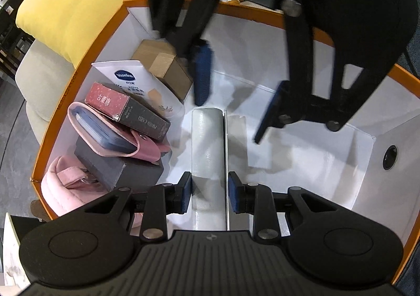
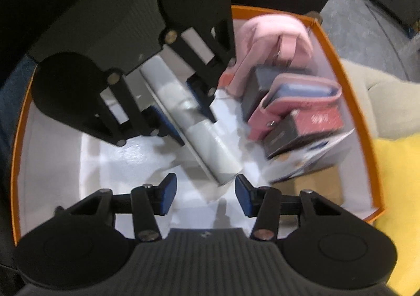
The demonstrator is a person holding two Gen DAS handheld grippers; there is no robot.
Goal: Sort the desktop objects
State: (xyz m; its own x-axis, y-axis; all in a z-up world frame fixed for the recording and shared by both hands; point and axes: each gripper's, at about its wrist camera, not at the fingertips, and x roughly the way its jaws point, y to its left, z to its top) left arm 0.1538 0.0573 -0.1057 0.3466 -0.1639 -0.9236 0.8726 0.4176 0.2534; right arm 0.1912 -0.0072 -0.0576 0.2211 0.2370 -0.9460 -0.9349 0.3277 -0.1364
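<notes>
Both of my tools hang over the orange box: my left gripper pinches the white tube at lower centre, my right gripper spread and empty.

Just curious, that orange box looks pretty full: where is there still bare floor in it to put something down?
Bare white floor lies right of the long white box held in the left claw, toward the box wall with the round hole. The left side is crowded: pink wallet, red card box, brown carton, stacked.
</notes>
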